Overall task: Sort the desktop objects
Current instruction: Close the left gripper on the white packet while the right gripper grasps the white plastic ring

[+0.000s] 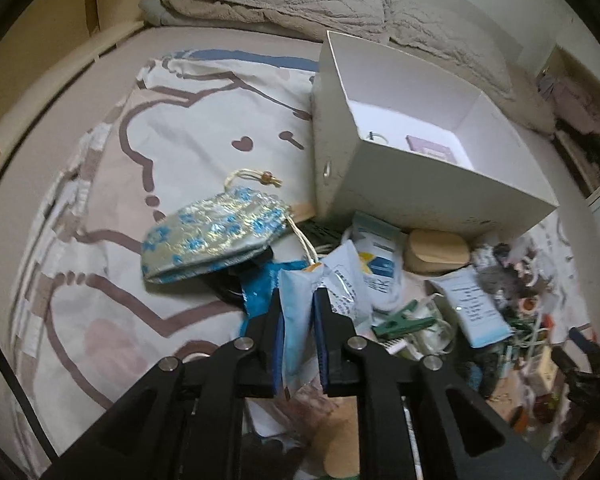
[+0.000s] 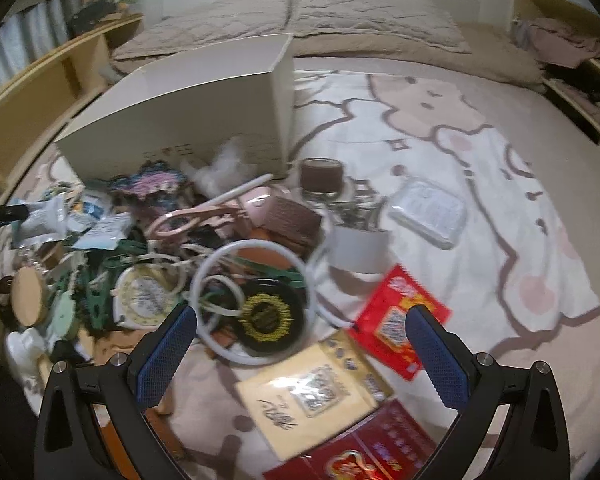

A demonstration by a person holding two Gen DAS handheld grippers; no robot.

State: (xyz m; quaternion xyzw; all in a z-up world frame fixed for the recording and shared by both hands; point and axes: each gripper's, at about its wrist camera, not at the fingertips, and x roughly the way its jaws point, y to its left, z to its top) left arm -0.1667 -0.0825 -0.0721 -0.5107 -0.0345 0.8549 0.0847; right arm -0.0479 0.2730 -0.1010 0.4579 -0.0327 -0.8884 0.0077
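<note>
Left gripper: pinching pale-blue packet just below white box
Right gripper: gaping, holding nothing
Risk: thin packet slipping out, missing box

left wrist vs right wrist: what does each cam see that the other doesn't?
Left wrist only: the left hand-held gripper shut on a pale blue packet, a blue-and-gold drawstring pouch, and the inside of the white box, where a purple item lies.

Right wrist only: the right hand-held gripper open and empty above a white ring, a black round badge, a red packet and a clear plastic case.

Both: the white box, the clutter pile, the cartoon-print blanket, the pillows.
</note>
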